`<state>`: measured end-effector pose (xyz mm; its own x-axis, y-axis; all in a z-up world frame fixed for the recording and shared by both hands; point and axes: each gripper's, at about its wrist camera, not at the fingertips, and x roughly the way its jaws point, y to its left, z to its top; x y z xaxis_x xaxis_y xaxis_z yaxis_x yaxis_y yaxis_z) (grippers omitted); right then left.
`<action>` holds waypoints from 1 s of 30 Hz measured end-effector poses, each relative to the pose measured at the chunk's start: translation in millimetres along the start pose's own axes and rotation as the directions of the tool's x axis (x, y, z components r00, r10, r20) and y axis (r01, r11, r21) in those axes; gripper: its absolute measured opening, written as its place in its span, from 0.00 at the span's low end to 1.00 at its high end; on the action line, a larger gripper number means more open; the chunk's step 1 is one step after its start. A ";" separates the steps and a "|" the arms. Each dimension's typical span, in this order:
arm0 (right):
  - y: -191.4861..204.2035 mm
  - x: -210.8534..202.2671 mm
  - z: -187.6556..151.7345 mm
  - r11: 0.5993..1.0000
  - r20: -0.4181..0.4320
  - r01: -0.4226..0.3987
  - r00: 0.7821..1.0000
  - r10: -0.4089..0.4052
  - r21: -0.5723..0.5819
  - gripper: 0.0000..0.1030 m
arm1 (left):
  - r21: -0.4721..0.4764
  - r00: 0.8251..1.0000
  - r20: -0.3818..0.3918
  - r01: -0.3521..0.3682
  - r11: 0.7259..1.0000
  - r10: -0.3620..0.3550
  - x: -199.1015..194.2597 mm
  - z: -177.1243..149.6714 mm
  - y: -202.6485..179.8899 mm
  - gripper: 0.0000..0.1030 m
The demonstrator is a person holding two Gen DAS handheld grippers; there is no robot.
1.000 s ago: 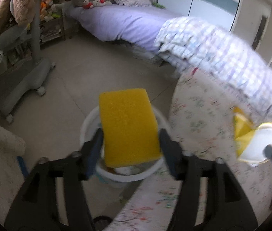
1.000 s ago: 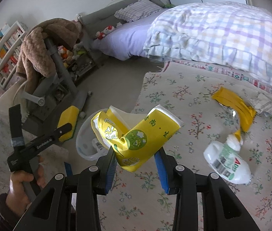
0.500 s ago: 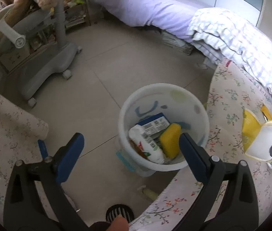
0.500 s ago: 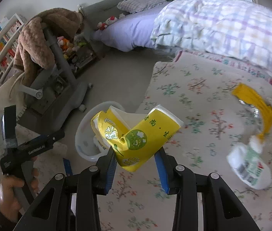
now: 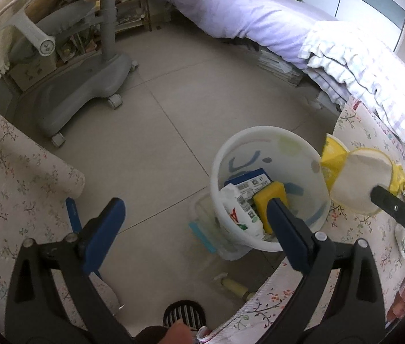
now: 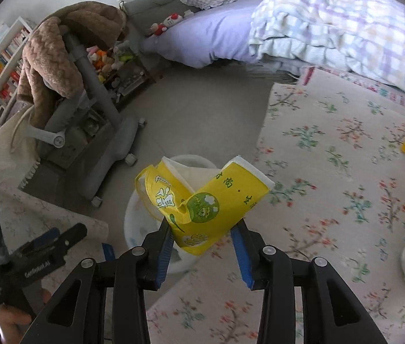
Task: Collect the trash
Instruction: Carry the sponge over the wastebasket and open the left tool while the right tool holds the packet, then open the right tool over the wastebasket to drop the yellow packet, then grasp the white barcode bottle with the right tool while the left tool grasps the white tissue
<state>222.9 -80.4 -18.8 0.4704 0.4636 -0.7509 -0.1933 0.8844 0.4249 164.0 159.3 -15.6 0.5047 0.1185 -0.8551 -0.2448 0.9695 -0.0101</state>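
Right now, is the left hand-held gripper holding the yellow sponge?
No, the left hand-held gripper stands wide open with nothing between its fingers, and the yellow sponge lies inside the white bin.

Bucket (image 5: pixel 271 143) mouth open from above; sponge (image 5: pixel 269 197) and bottle (image 5: pixel 239 212) fill its bottom. Bare floor (image 5: pixel 151 143) to its left. Grey chair base (image 5: pixel 88 86) blocks beyond. Floral bed edge (image 6: pixel 331 157) hems the right.
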 end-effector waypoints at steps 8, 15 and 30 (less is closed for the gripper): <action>2.7 -4.6 1.9 1.000 0.013 -0.003 1.000 0.003 0.002 0.70 | -0.017 0.998 -0.014 0.057 0.998 -0.057 -4.8 -1.5 4.7 0.96; -10.7 -31.4 -12.4 0.996 0.016 0.084 0.996 -0.083 -0.032 0.70 | -0.005 0.995 -0.028 0.091 0.996 -0.091 -9.7 -4.2 -4.0 0.96; -82.2 -109.9 -46.4 0.968 0.032 0.250 0.968 -0.249 -0.002 0.73 | 0.093 0.988 -0.045 0.151 0.984 -0.148 -23.3 -16.1 -56.9 0.96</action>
<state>147.2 -201.5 5.3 0.5307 0.2263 -0.8168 -0.0718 0.9722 0.2227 152.9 97.9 -3.5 0.4977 -0.0357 -0.8666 -0.0877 0.9920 -0.0913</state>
